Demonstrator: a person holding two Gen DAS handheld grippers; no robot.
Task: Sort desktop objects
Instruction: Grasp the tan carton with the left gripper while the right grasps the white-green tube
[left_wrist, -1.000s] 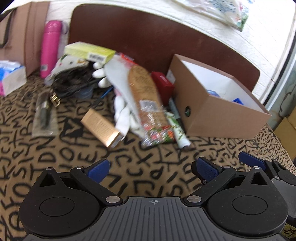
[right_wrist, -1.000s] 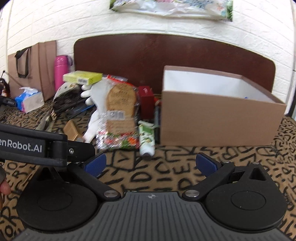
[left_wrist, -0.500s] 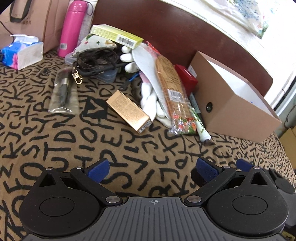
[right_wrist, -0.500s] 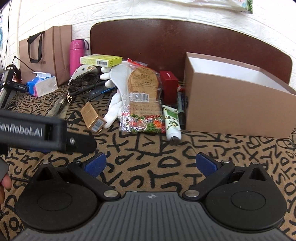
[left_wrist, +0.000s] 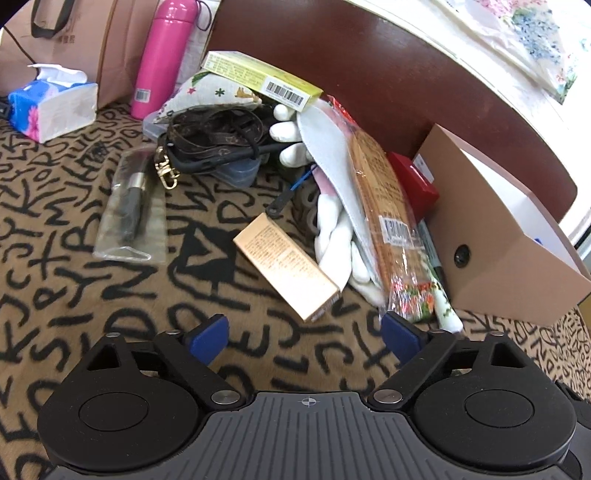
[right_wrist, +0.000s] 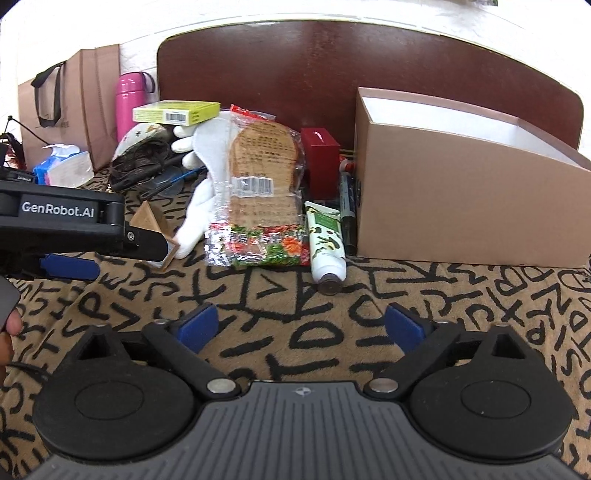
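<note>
The brown box (right_wrist: 461, 192) stands open-topped at the right of the patterned surface (right_wrist: 295, 295), and the loose things lie in a heap just to its left; sorting here most likely means carrying them into it one by one.

The left claw (left_wrist: 303, 336) is spread wide and holds nothing. It hangs low over the surface, pointed at the tan carton (left_wrist: 286, 262), which lies flat at a slant with its near end just beyond the fingertips and its far side touching the white glove (left_wrist: 340, 243). That carton looks like the step in hand. To do it well, I would turn the claw to cross the carton's narrow width, not its length, and close on the near half, clear of the glove, so nothing is dragged along.

The right claw (right_wrist: 301, 326) is also wide open and empty, hovering short of the snack bag (right_wrist: 262, 199) and the tube (right_wrist: 325, 240), which lies just beside the box next to a marker (right_wrist: 347, 206). It should wait clear of the left claw's path to the box.

The left claw's body carries "GenRobot.AI" in the right view. The yellow-green pack (left_wrist: 258, 79) atop the heap, the bag and the pink bottle (left_wrist: 160, 59) show barcodes; the carton's fine print is too small to read.
</note>
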